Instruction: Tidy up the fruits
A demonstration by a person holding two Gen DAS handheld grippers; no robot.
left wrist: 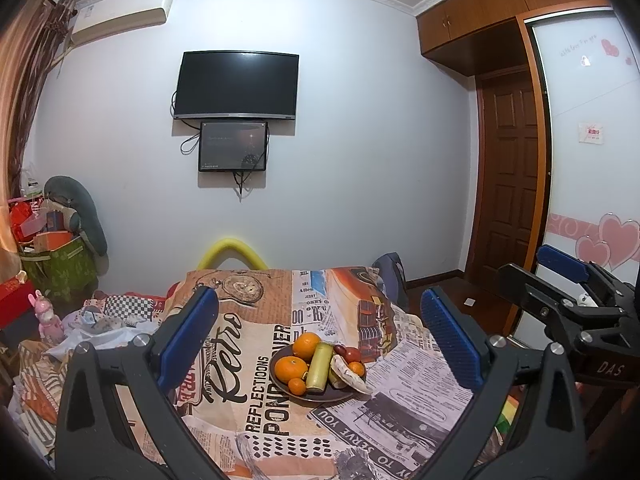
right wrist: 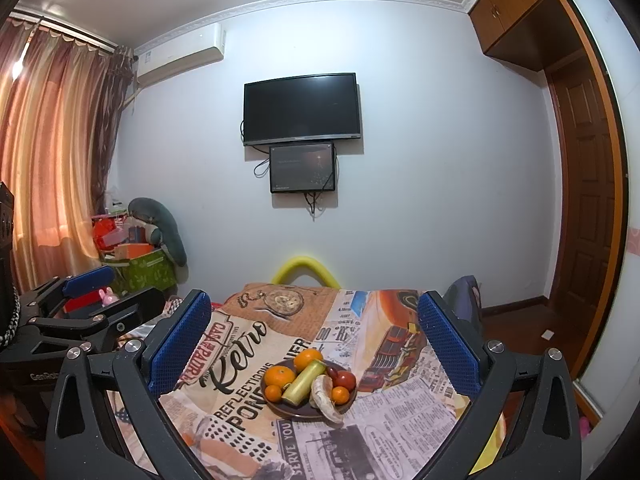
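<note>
On the far left of the left wrist view, a small pink rabbit figure (left wrist: pixel 48 316) is seen on cluttered bedding, with a green patterned storage box (left wrist: pixel 60 266) behind it; in the right wrist view the same box (right wrist: pixel 146 270) is seen beside long orange-brown curtains (right wrist: pixel 52 152), which the left view shows only at its edge. In the right wrist view the left gripper (right wrist: pixel 116 292) is seen from the side at the left edge, with the partly cut-off lettering "GenRob" on its black body.

In the middle, the desk is covered by a retro newspaper-print cloth (left wrist: pixel 256 360), on which "Retro", "REFLECTIOONS" and "TO SERVE YOU" can be read; "CASA PADRE" is legible only in the right wrist view. A dark round plate (left wrist: pixel 280 380) rests on the cloth and holds the fruits: several oranges (left wrist: pixel 306 346), a pale yellow-green cylindrical piece (left wrist: pixel 319 366), small dark red fruits (left wrist: pixel 352 355) and a browned banana (left wrist: pixel 348 374). The plate (right wrist: pixel 280 407) lies ahead of and between the blue-padded fingers of both grippers.

The left gripper (left wrist: pixel 320 334) is held wide open and empty above the desk. The right gripper (right wrist: pixel 316 346) is likewise spread wide with nothing between its pads.

On the wall a black flat television (left wrist: pixel 236 86) is mounted above a smaller dark screen (left wrist: pixel 233 146). At the right of the left wrist view the right gripper (left wrist: pixel 540 278) is seen, marked "DAS", before a white wardrobe panel with pink hearts (left wrist: pixel 608 240).
</note>
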